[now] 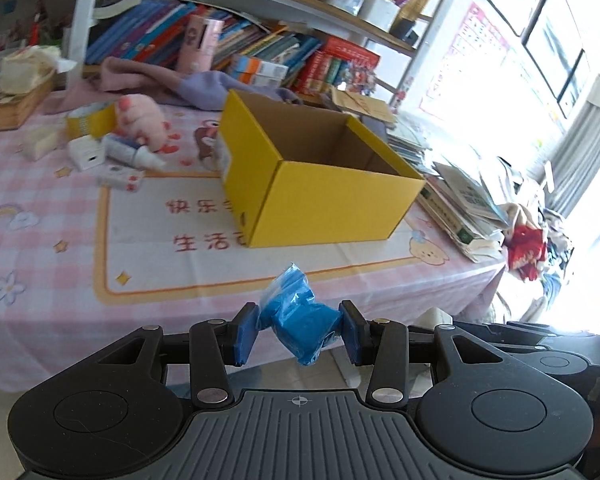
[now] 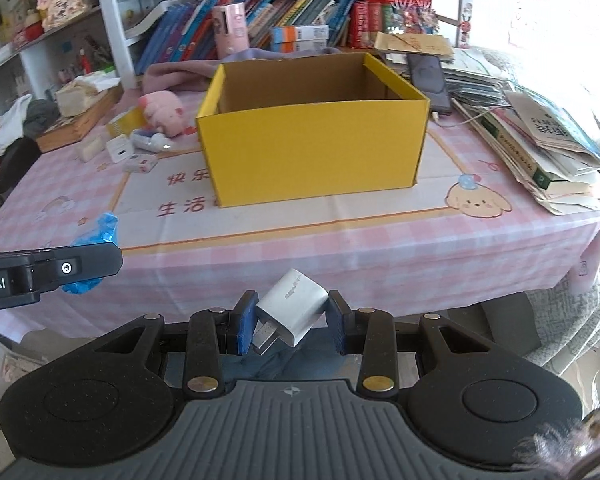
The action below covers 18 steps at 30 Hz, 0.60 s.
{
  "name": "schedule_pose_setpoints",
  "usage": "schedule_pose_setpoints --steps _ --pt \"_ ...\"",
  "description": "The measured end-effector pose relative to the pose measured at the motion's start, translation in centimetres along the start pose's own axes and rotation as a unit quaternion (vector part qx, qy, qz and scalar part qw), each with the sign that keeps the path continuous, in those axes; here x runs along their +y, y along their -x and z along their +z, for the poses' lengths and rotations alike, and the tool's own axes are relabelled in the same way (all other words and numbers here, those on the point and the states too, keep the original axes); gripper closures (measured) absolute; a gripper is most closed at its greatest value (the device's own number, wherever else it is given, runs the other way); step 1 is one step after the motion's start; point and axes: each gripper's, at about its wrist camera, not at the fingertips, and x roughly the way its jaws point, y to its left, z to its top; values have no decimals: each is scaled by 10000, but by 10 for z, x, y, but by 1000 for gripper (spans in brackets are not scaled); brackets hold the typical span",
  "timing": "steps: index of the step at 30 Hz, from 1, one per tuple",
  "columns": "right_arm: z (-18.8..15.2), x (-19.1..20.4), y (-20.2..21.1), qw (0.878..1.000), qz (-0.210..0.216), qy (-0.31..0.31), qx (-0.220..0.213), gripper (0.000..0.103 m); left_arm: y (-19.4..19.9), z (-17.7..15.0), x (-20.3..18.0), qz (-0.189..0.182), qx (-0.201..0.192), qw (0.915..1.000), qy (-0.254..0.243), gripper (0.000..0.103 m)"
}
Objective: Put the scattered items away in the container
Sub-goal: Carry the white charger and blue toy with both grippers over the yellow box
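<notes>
Blue plastic fills my left claw (image 1: 298, 334): a small crumpled blue bag (image 1: 300, 318) is pinched between the two pads, which are closed in against its sides, its twisted top sticking up above them. I hold it in the air just off the near edge of the table (image 1: 40, 280), well short of the yellow box (image 1: 324, 200).

My right claw (image 2: 292, 322) is closed on a white charger plug (image 2: 294, 306), tilted, with its metal connector pointing down towards the left pad. It too hangs just in front of the table edge, apart from the box. From the right camera I see my left claw off to the left side with the blue bag poking out above and below it.

On the pink checked cloth, the yellow box (image 2: 312, 152) stands open and upright near the middle. To its left lie a pink plush toy (image 2: 162, 112), a white tube (image 2: 150, 142) and a few small white boxes (image 2: 118, 152). To its right sits a slumped stack of books (image 2: 540, 148), with a dark phone (image 2: 428, 76) behind it. Shelves of books (image 2: 260, 20) run along the back.
</notes>
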Motion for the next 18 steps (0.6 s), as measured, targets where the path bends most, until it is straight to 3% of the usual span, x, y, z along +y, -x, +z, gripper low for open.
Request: schedule_pose_setpoints --steps 8,18 --pt "19 -8 -10 9999 -3 -102 -114 68 -8 17 -8 -36 -177 9993 -333 61" --pt "54 -13 -12 9984 18 52 -556 68 -10 48 -16 -80 -621 9946 -829 61"
